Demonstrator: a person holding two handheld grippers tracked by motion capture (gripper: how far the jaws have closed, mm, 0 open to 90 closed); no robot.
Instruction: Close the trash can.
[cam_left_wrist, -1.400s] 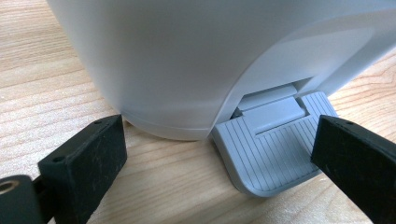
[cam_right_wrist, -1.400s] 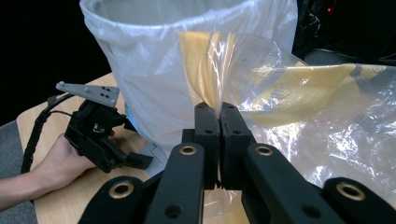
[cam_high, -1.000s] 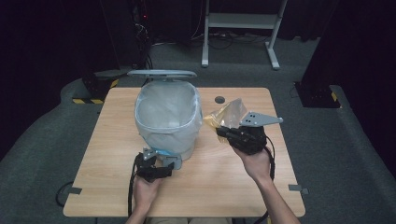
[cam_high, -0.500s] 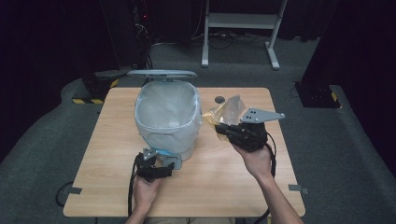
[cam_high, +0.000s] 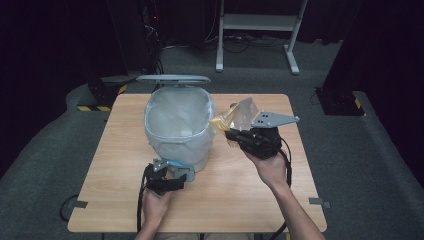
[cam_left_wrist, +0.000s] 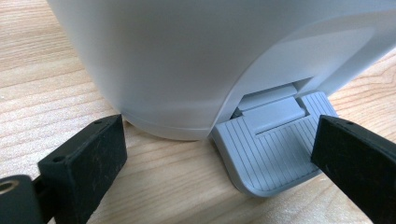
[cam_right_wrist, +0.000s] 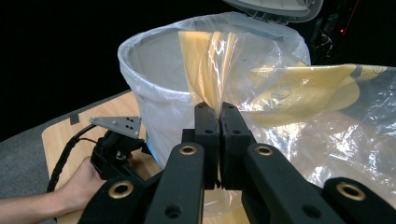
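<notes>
My left gripper (cam_high: 170, 176) sat low on the table (cam_high: 240, 200), jaws spread apart either side of the grey pedal (cam_left_wrist: 271, 154) at the foot of the lined white bin (cam_high: 177, 125), whose lid (cam_high: 173, 79) stood raised. To its right, just beside the rim, my right gripper (cam_right_wrist: 219, 116) had its jaws clamped on a crinkled yellow-and-clear plastic bag (cam_right_wrist: 280, 98)

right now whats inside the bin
A clear liner lines the bin, folded over its rim; the lid stands open. Nothing lies in the part that can be seen. The very bottom is hidden by the front wall.
</notes>
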